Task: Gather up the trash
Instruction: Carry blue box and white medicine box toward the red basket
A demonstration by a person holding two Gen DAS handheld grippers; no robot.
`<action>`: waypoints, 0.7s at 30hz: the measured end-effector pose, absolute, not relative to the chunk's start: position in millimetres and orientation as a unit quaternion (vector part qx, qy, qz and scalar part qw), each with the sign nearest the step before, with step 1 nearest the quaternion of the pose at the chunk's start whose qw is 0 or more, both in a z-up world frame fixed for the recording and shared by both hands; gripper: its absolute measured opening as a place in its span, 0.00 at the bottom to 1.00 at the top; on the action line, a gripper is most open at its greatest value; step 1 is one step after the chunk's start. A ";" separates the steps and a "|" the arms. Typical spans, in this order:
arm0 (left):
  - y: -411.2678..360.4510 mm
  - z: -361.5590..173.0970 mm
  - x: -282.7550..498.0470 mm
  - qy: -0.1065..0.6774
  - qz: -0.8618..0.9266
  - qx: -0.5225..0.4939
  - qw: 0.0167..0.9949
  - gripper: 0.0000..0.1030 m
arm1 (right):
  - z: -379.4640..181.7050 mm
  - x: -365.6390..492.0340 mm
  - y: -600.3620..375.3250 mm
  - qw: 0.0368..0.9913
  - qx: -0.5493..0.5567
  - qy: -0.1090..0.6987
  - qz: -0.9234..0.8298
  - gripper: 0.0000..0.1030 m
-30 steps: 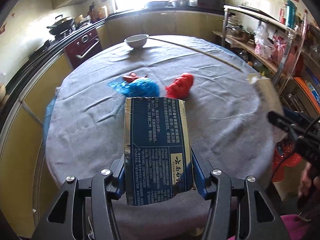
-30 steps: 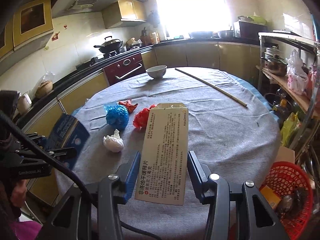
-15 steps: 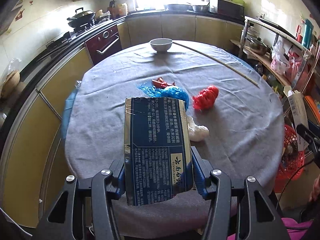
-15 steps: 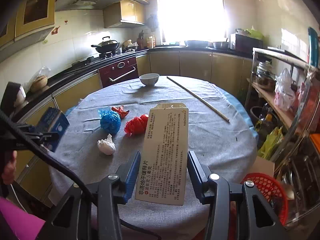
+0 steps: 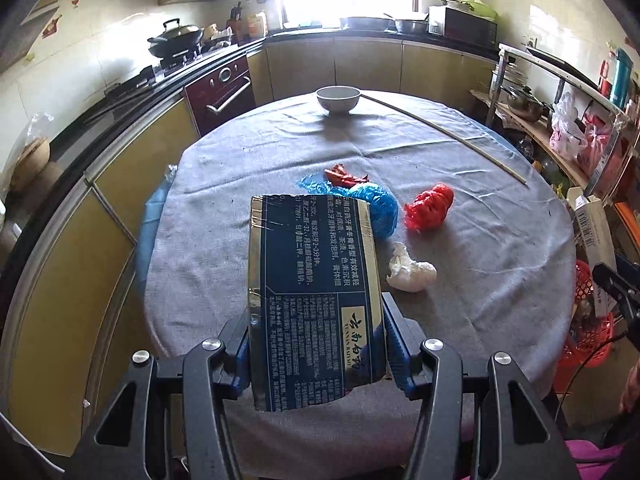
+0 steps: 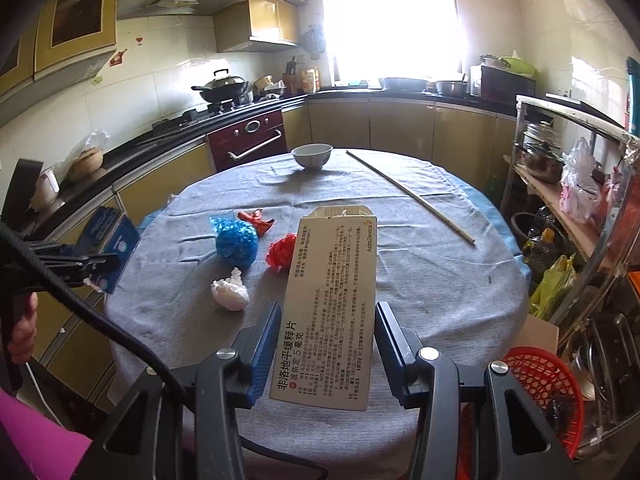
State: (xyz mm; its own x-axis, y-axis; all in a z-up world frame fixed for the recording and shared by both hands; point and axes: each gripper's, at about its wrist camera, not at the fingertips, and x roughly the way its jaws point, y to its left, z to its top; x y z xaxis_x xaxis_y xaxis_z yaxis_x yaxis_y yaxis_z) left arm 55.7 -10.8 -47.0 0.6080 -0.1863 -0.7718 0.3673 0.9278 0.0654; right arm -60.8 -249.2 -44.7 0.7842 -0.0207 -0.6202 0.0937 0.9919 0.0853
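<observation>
Both tongs loaded, round table half bare

Mostly open cloth on the table [image 6: 440, 280] — its near edge and right side lie bare, with only a bowl [image 6: 312, 156] and a long stick [image 6: 412, 196] toward the far edge. The left gripper [image 5: 316, 344] clamps a dark blue box [image 5: 312, 300] between its pads, held above the near edge; the right gripper [image 6: 326, 348] grips a pale medicine carton [image 6: 332, 308] likewise. Beyond the fingers, mid-table — a blue bag [image 6: 236, 242], a red bag [image 6: 282, 250], a small red scrap [image 6: 256, 218] and a white tissue wad [image 6: 230, 294], clustered. A red basket [image 6: 544, 392] sits below the table's right edge.
</observation>
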 end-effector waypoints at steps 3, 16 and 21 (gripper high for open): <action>-17.9 -45.0 56.0 0.410 -0.166 0.109 0.890 0.55 | -47.1 -58.9 -245.7 0.942 0.059 0.329 -0.025 0.49; -60.9 -30.9 45.2 0.376 -0.223 0.141 0.888 0.55 | -47.4 -65.1 -258.5 0.945 0.077 0.314 -0.036 0.49; -77.7 -22.7 38.0 0.357 -0.243 0.162 0.887 0.55 | -44.3 -69.0 -267.3 0.948 0.085 0.303 -0.048 0.49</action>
State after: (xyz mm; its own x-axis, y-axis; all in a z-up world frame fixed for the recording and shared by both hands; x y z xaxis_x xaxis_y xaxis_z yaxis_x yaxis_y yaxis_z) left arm 38.0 -77.7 -22.7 0.6270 -0.3158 -0.7122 0.5477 0.8288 0.1146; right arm -69.0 -267.3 -44.3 0.8114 -0.0391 -0.5831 0.1417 0.9811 0.1315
